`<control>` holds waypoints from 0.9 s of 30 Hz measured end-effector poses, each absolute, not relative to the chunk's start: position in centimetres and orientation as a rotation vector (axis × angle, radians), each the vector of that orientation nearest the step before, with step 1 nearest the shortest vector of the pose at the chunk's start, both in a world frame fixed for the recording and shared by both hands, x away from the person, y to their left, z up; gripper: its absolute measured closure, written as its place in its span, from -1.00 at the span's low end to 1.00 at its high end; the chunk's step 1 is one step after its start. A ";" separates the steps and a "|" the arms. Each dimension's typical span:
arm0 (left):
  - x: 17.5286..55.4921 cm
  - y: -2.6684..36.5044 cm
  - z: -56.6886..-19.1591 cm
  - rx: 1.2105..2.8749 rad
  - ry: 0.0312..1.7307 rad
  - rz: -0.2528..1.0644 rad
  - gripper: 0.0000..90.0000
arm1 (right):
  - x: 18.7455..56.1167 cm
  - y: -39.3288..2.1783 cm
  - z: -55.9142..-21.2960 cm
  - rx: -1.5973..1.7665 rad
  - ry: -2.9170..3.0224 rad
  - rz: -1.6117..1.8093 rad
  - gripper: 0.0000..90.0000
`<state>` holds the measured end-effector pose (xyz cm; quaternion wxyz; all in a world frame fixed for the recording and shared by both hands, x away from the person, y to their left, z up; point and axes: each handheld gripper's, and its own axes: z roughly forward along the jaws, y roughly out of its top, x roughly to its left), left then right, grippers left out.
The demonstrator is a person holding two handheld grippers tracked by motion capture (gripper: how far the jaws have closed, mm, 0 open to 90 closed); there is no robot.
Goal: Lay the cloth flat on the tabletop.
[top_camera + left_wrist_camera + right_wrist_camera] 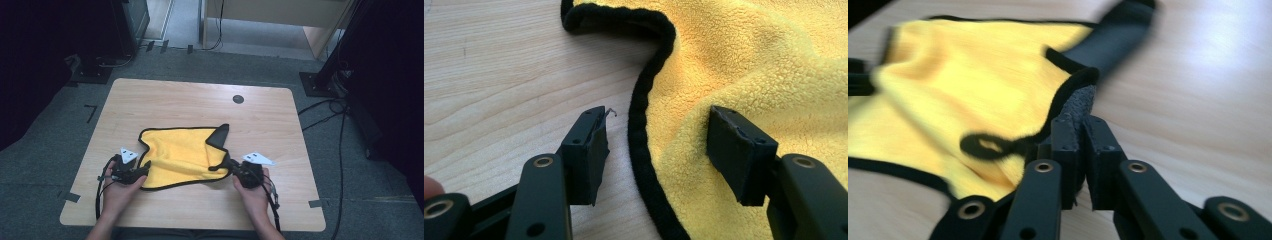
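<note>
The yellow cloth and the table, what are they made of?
The yellow cloth looks like soft, fluffy microfibre: its surface is nubbly, with a black stitched edge and a dark grey back. The table looks like pale wood or a wood-look laminate: smooth, with grain lines. Which one, I cannot tell.

Recording lab, bare wooden table, grey carpet, floor cables
</note>
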<state>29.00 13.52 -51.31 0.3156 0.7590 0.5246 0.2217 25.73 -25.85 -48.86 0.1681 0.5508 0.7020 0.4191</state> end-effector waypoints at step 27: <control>26.0 13.5 -50.6 2.081 1.407 0.606 -0.08 | 25.2 -27.5 -49.3 1.466 2.094 1.122 0.96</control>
